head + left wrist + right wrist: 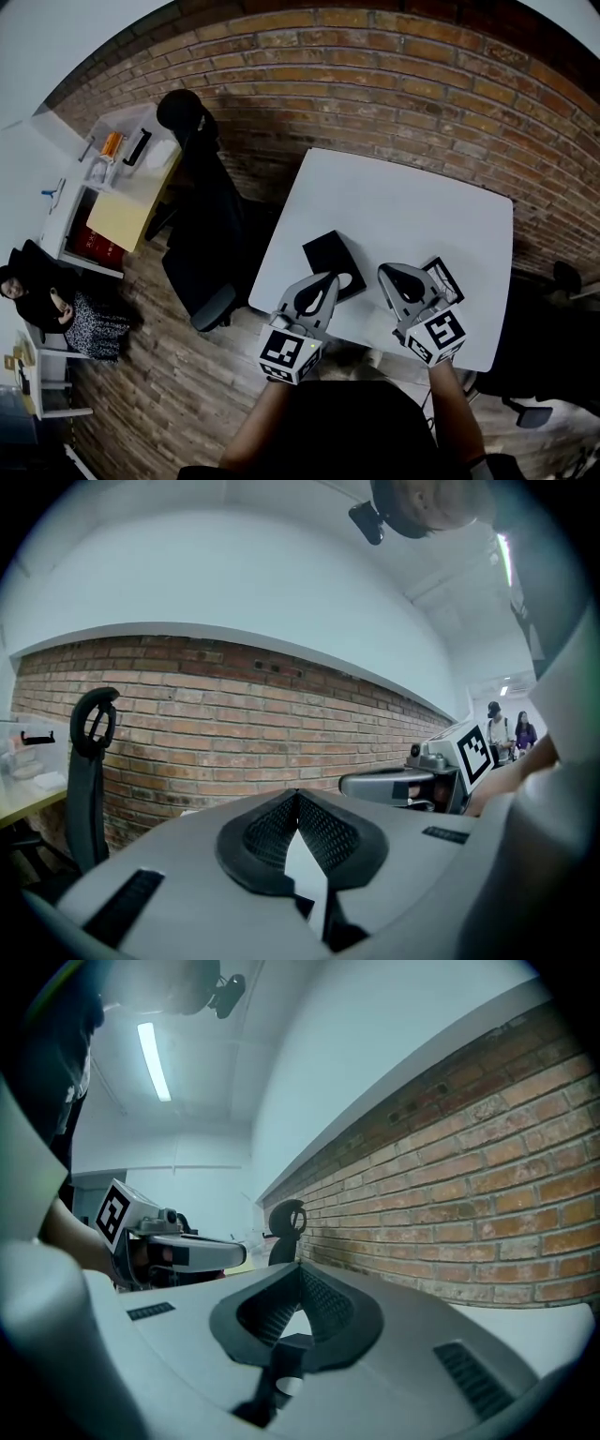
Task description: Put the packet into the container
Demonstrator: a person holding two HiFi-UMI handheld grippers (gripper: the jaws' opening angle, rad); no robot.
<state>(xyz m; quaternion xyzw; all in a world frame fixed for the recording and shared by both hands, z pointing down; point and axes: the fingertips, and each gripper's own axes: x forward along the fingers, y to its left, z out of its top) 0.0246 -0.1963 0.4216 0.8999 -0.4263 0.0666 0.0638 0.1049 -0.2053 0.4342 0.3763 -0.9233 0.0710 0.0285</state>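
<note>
A flat black square container [328,253] lies on the white table [403,211] near its front edge. A dark packet with a white border [442,275] lies to its right, partly hidden under my right gripper. My left gripper [330,278] hovers over the container's near corner, and its jaws meet with nothing between them [297,796]. My right gripper [385,272] is beside it, just left of the packet, shut and empty as well [300,1269]. Each gripper view shows the other gripper alongside: the right gripper [412,785] and the left gripper [178,1252].
A black office chair [202,234] stands against the table's left side. A side desk [122,192] with small items is further left, and a seated person [37,300] is at the far left. Another dark chair [548,375] stands at the right. The floor is brick.
</note>
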